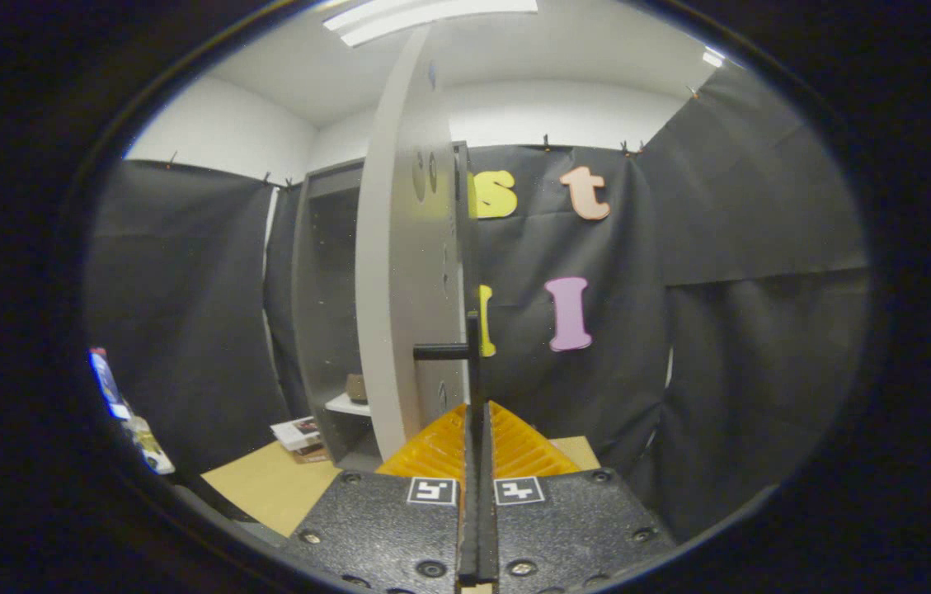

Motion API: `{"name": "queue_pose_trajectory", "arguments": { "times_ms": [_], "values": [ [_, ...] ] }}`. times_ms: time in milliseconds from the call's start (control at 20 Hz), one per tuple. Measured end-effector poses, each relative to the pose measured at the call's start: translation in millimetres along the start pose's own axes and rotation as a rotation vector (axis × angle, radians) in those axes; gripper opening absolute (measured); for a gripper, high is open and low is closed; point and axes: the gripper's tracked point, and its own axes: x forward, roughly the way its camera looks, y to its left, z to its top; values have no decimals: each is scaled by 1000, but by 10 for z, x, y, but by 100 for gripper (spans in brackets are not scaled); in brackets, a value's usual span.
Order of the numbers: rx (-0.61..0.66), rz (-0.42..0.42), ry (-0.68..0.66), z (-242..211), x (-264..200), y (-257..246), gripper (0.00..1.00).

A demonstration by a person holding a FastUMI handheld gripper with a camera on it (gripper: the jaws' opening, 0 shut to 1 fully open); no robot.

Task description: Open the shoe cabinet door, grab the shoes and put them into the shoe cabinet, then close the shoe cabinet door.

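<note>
Pinching the dark handle [473, 355] of the shoe cabinet door [407, 272], my gripper [477, 412] has its two fingers pressed together on the upright bar of that handle, one finger on each side of it. The bar rises from between the fingertips, and a short crosspiece runs from it to the face of the door, which stands just to the left of my fingers.

The door is swung out and seen nearly edge-on, a tall pale panel reaching up toward the ceiling light [424, 15]. A few round holes show near its top.

Behind the door and further left stands the shoe cabinet [325, 305], grey, with its front uncovered and a dark inside. On a pale shelf [347, 404] low in the cabinet rests a small brownish thing [357, 388]; I cannot tell whether it is a shoe.

The cabinet sits on a light wooden surface [267, 487]. Beside the cabinet's lower left corner lies a small stack of printed cards or booklets [298, 435]. Black cloth hangs all around as the booth's wall [721, 289], with a white wall [218, 132] above it.

Far off to the left, some coloured packets [123, 408] show, too blurred to name.
</note>
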Motion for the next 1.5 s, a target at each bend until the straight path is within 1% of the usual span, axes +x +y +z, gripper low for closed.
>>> {"name": "queue_pose_trajectory", "arguments": {
  "times_ms": [50, 100, 150, 200, 350, 450, 500, 550, 600, 700, 750, 850, 1050, 1200, 1350, 1500],
  "values": [
    [-13, 6, 2, 5, -25, 5, 4],
    [-36, -17, 8, 9, -40, -47, 4],
    [-59, -45, 10, 20, -90, -200, 4],
    [-69, -54, 13, 4, -136, -242, 4],
    [-18, -58, -4, -7, -238, -136, 4],
    [4, -67, -62, 60, -243, -105, 8],
    [13, -95, -82, 71, -208, -132, 26],
    [25, -138, -84, 2, -230, -183, 45],
    [39, -160, -84, -11, -287, -184, 63],
    [99, -142, -93, -36, -318, -60, 100],
    [134, -126, -76, -105, -319, 18, 100],
    [171, -133, -54, -210, -348, 68, 100],
    [186, -108, -21, -430, -316, 195, 100],
    [140, -109, 0, -693, -229, 310, 100],
    [66, -82, -4, -1011, -70, 655, 100],
    [-7, -58, 31, -1367, 155, 940, 100]
  ]
}}
